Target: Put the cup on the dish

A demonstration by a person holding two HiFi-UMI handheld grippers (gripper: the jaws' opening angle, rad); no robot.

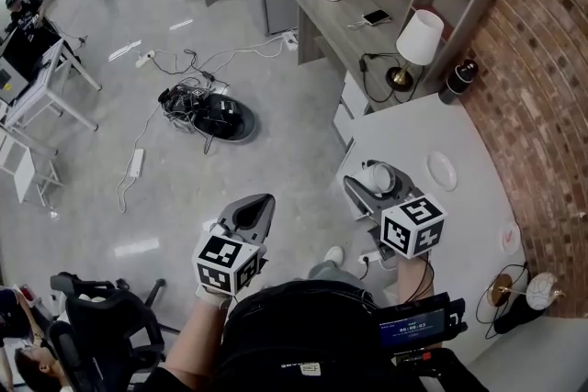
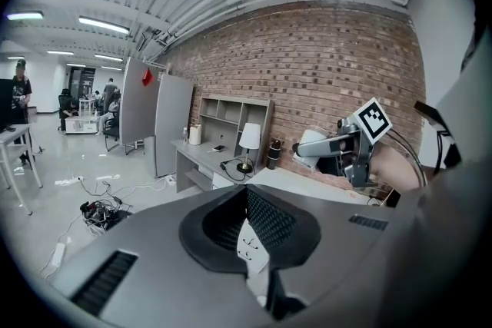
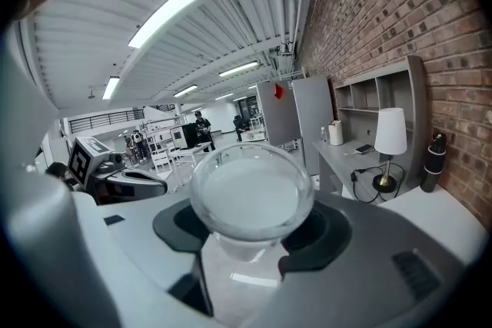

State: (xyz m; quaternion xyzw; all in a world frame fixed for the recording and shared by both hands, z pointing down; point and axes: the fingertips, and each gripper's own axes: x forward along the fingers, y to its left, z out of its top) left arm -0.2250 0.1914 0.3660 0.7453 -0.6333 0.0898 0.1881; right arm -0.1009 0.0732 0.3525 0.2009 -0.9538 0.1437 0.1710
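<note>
— Brick wall [image 1: 533,106] on the right, white bench [image 1: 404,128] running along it. Where's the cup?

— Off the bench. The clear cup [image 3: 250,200] sits upright between the fingers of the right gripper [image 1: 375,184], which are clamped on its lower part, above the bench's near edge.

— And the dish?

— The white dish [image 1: 442,170] lies flat on the bench, just beyond the cup towards the wall. The two are apart.

— The left gripper?

— The left gripper [image 1: 250,214] hangs over the floor, fingers together, nothing between them.

— Any writing?

— Only black-and-white square markers on each gripper's cube [image 1: 412,226]. A small display [image 1: 413,323] at the bottom shows digits too small to read.
</note>
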